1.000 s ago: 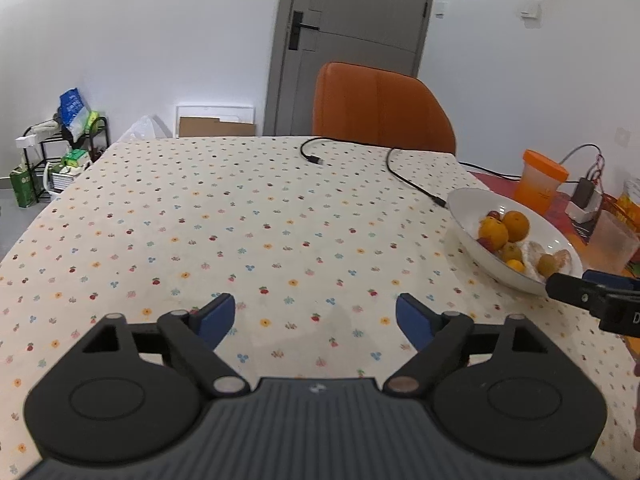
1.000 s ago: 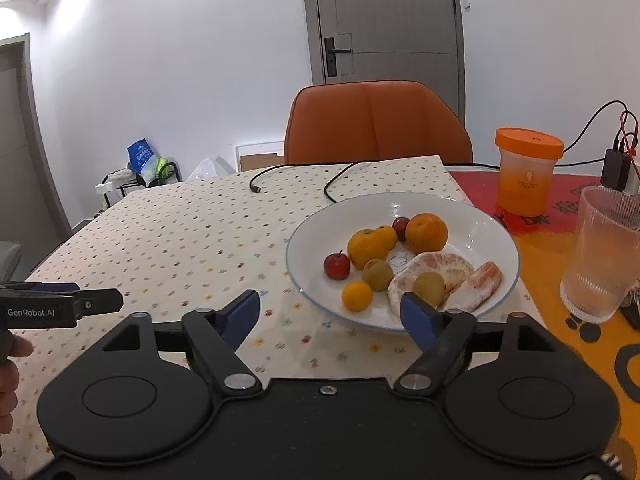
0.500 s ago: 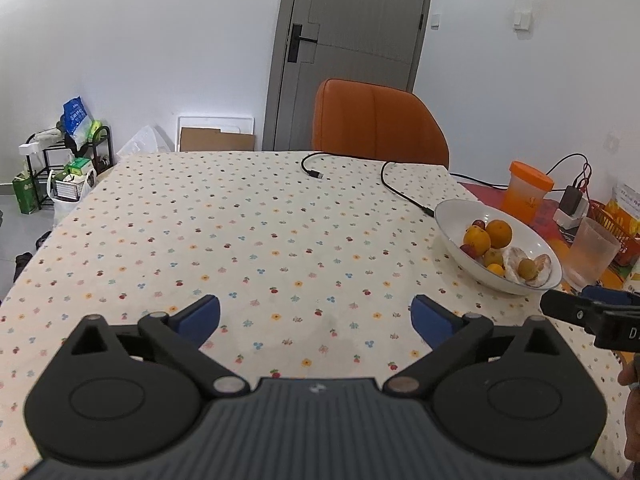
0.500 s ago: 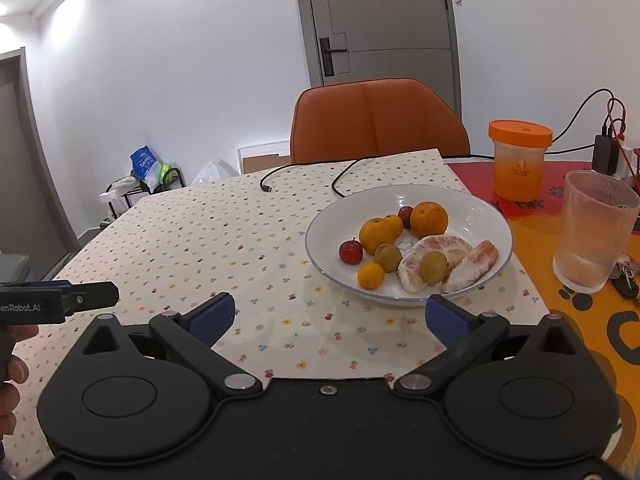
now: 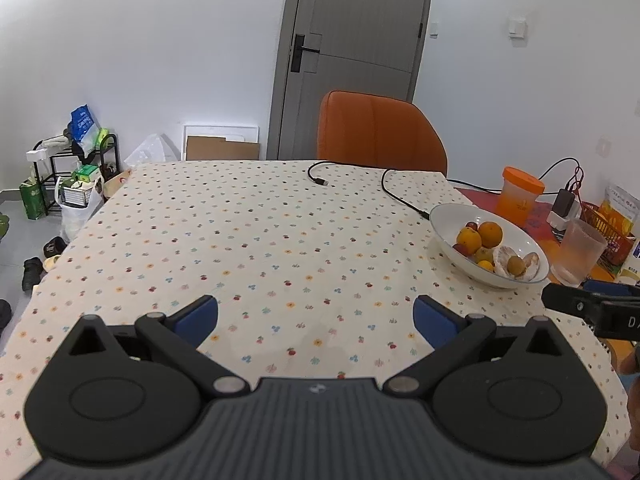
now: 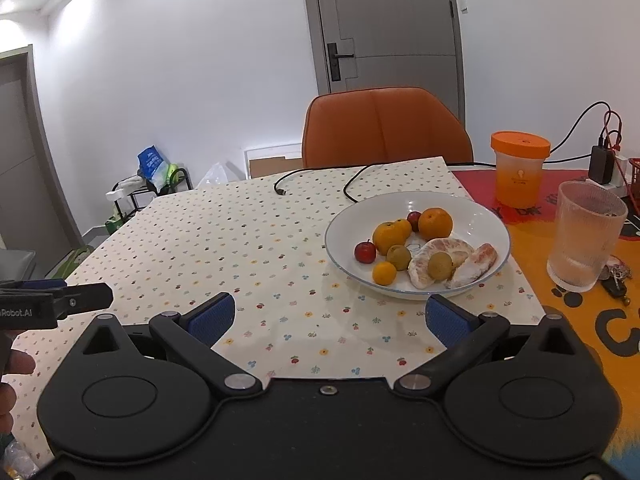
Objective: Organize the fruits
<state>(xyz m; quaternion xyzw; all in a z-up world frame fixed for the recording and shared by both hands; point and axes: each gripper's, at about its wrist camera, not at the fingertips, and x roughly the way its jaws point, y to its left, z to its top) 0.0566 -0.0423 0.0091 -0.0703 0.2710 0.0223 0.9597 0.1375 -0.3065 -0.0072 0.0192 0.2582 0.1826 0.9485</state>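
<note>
A white bowl (image 6: pixel 472 208) on the dotted tablecloth holds oranges (image 6: pixel 435 223), a small red fruit (image 6: pixel 364 251), greenish round fruits (image 6: pixel 398 257) and peeled pomelo pieces (image 6: pixel 438 249). The bowl also shows at the right in the left wrist view (image 5: pixel 452 216). My right gripper (image 6: pixel 328 318) is open and empty, just short of the bowl's near rim. My left gripper (image 5: pixel 316 314) is open and empty over bare tablecloth, left of the bowl.
An orange-lidded jar (image 6: pixel 519 174) and a ribbed glass (image 6: pixel 585 236) stand right of the bowl, with keys (image 6: pixel 616 276) and a charger (image 6: pixel 602 164). A black cable (image 5: pixel 384 188) lies at the table's far side. An orange chair (image 5: pixel 380 132) stands behind.
Both grippers have pulled back and risen a little, so the bowl looks farther away. Both have opened wider.
</note>
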